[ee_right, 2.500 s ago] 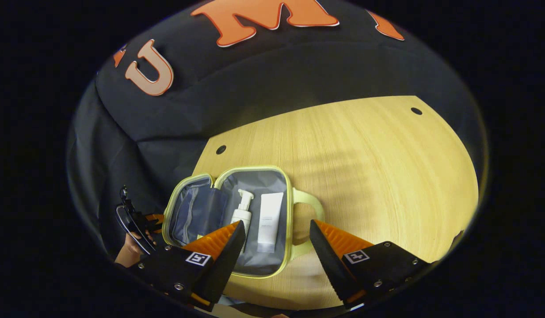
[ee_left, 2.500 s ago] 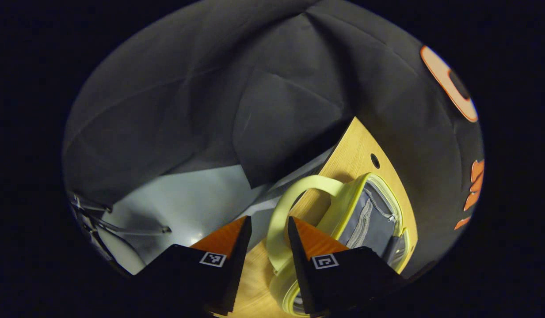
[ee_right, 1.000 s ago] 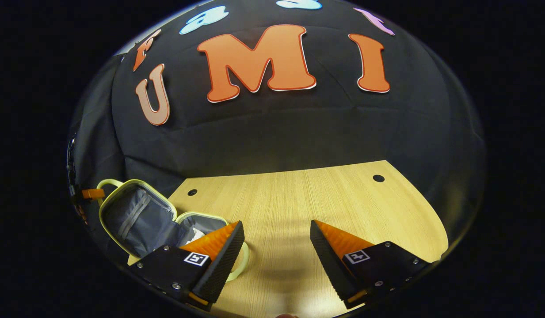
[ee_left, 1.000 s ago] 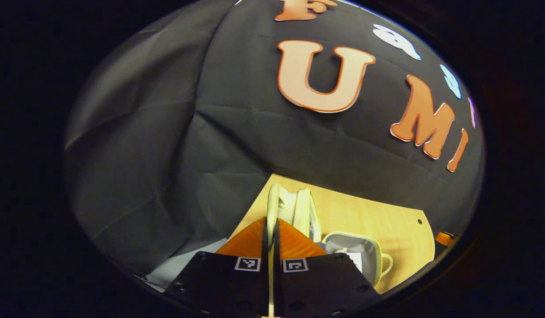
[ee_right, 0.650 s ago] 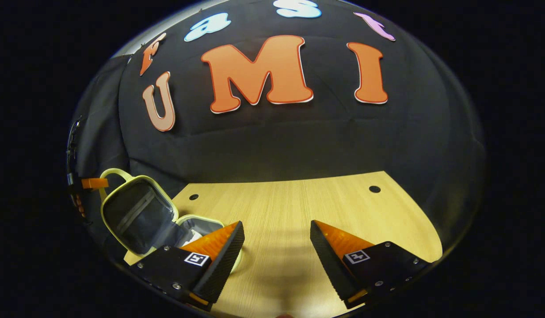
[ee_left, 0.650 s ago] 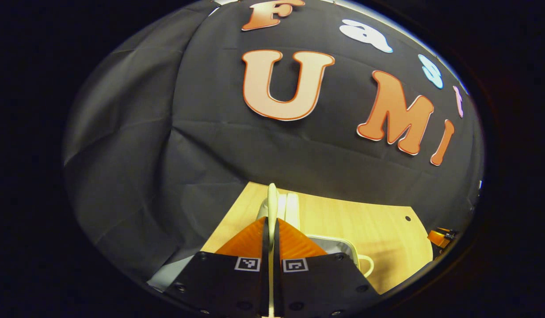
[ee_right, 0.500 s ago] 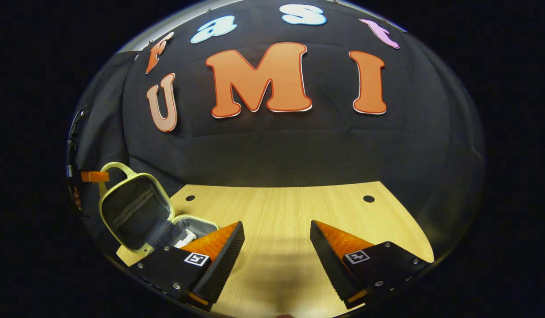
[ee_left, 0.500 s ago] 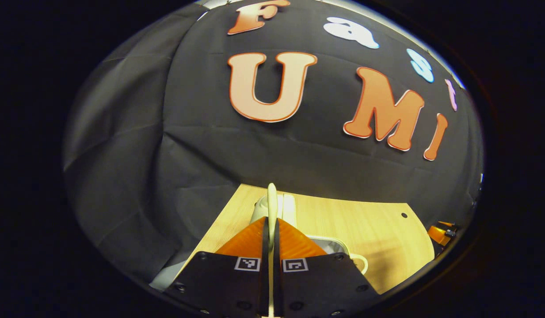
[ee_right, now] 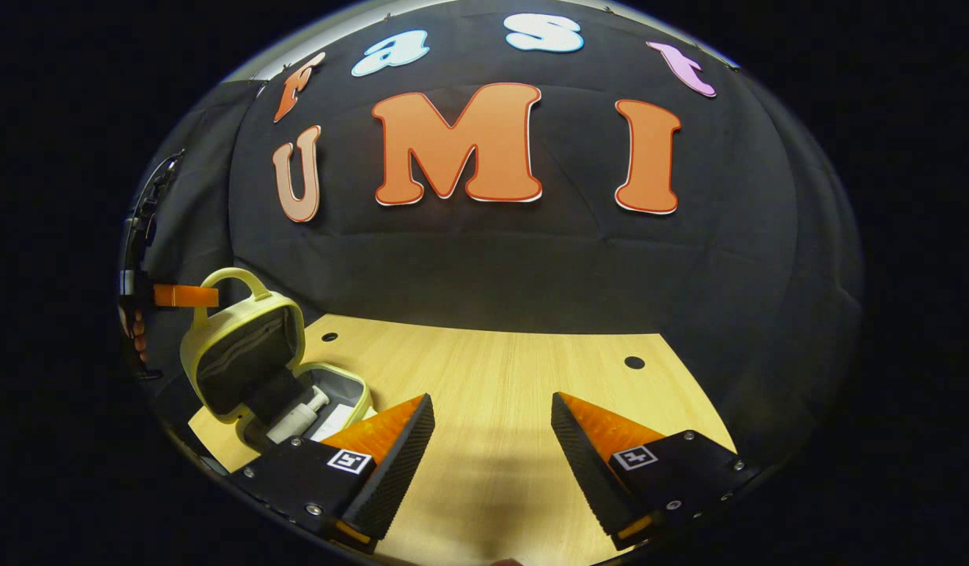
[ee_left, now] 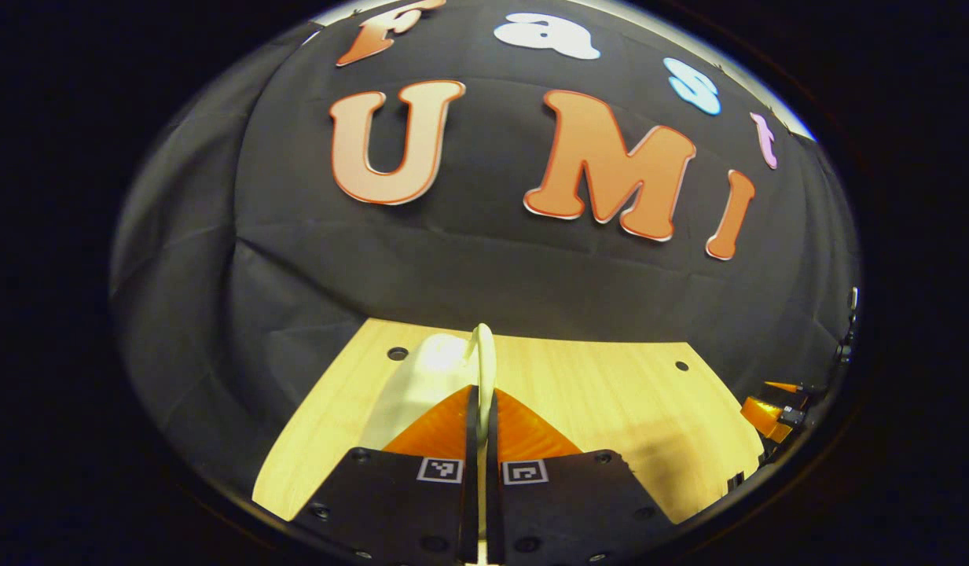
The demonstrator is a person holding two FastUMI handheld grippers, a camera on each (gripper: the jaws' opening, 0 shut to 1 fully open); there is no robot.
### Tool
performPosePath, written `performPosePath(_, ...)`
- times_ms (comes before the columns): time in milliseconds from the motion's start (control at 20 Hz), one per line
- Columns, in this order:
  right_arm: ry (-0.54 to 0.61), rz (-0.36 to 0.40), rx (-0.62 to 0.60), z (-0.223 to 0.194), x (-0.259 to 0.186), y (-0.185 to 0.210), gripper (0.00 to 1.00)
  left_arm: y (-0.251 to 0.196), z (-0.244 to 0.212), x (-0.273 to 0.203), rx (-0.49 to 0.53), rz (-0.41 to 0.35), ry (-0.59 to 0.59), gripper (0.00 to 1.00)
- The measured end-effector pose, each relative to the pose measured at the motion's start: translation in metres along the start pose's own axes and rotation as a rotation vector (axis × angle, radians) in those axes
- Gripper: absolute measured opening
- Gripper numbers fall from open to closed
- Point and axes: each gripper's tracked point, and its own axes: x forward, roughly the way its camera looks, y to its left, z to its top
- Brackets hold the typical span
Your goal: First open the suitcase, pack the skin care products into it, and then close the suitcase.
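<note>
The pale yellow suitcase (ee_right: 217, 330) lies at the table's left end in the right gripper view, its grey-lined lid (ee_right: 244, 358) raised and leaning over the base (ee_right: 357, 393). A white pump bottle (ee_right: 295, 422) and a white tube (ee_right: 332, 422) lie inside the base. My left gripper (ee_left: 482, 391) is shut on the lid's yellow handle (ee_left: 483, 354), and the lid's pale outer side (ee_left: 417, 385) slopes away on the left just below it. Its orange finger (ee_right: 184, 296) shows at the handle (ee_right: 231, 277). My right gripper (ee_right: 492, 440) stands open above bare table, right of the case.
The light wooden table (ee_right: 515, 377) has small round holes near its back edge (ee_right: 633, 362). Black cloth walls close it off at the back and left. In the left gripper view the other gripper's orange part (ee_left: 769, 413) shows beyond the table's right end.
My left gripper shut on the lid's handle and swung the lid up and over toward the base. My right gripper drew back from the case, staying open.
</note>
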Motion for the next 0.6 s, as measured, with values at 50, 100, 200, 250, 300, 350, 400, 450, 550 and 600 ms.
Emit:
performPosePath(50,0.001,-0.001,0.004,-0.002,-0.002,-0.007,0.96,-0.021,-0.008,0.007,0.034,-0.01,0.012,0.04)
performPosePath(100,0.003,-0.002,0.003,-0.003,-0.002,-0.012,0.96,-0.034,-0.019,0.013,0.054,-0.021,0.024,0.04)
performPosePath(200,0.012,-0.008,-0.01,-0.01,-0.007,-0.026,0.96,-0.067,-0.046,0.029,0.101,-0.044,0.073,0.04)
performPosePath(250,0.015,-0.01,-0.016,-0.004,-0.015,-0.032,0.96,-0.081,-0.06,0.039,0.116,-0.053,0.097,0.04)
performPosePath(300,0.019,-0.014,-0.02,-0.006,-0.015,-0.037,0.96,-0.092,-0.076,0.044,0.131,-0.055,0.13,0.04)
performPosePath(350,0.019,-0.013,-0.02,-0.007,-0.018,-0.04,0.96,-0.104,-0.089,0.051,0.158,-0.056,0.154,0.04)
performPosePath(400,0.021,-0.017,-0.022,-0.011,-0.019,-0.045,0.96,-0.11,-0.098,0.055,0.188,-0.044,0.164,0.04)
performPosePath(450,0.021,-0.014,-0.022,-0.012,-0.021,-0.046,0.96,-0.113,-0.105,0.057,0.216,-0.029,0.168,0.05)
performPosePath(550,0.024,-0.004,-0.032,-0.014,-0.022,-0.043,0.96,-0.126,-0.135,0.068,0.293,-0.01,0.227,0.05)
performPosePath(600,0.024,0.002,-0.034,-0.014,-0.021,-0.042,0.96,-0.131,-0.148,0.073,0.32,-0.001,0.249,0.05)
